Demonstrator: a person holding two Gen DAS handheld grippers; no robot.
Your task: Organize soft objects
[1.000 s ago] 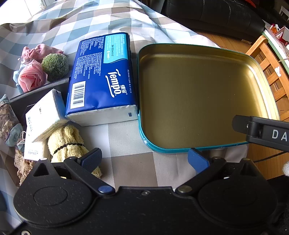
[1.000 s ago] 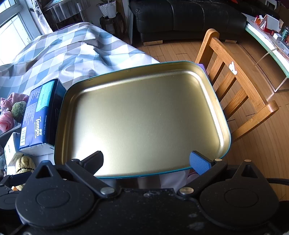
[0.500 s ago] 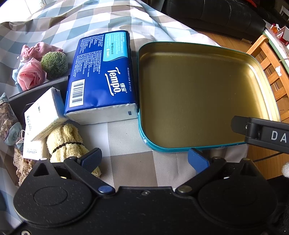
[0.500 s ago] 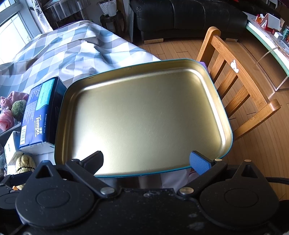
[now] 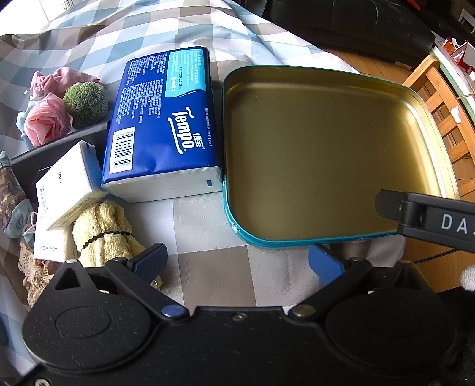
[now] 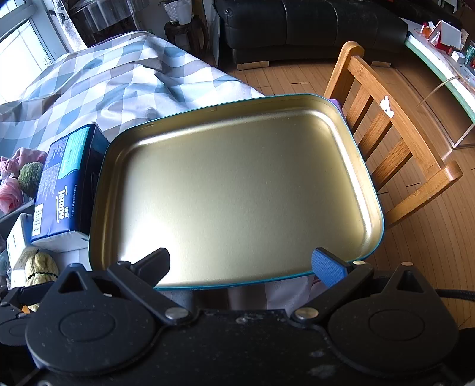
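Note:
An empty gold tin tray with a teal rim (image 5: 246, 237) (image 6: 98, 207) lies on the checked tablecloth. A blue Tempo tissue pack (image 5: 163, 124) (image 6: 59, 190) lies against its left side. Left of the pack are a white tissue packet (image 5: 68, 184), a rolled yellow towel (image 5: 101, 231), a pink cloth rose (image 5: 44, 124) and a green fuzzy ball (image 5: 86, 102). My left gripper (image 5: 237, 261) is open above the cloth in front of the tray's near left corner. My right gripper (image 6: 240, 265) is open over the tray's near rim, holding nothing.
A dark tray (image 5: 59, 148) at the left holds some of the soft items. A wooden chair (image 6: 394, 142) stands right beside the table's edge, with wood floor beyond. A black sofa (image 6: 297, 26) is at the back. The right gripper's finger (image 5: 427, 216) reaches over the tin's near right corner.
Both views have shifted slightly, with the tray and tissue pack sliding a little up the frame. Both grippers stay open and nothing was picked up.

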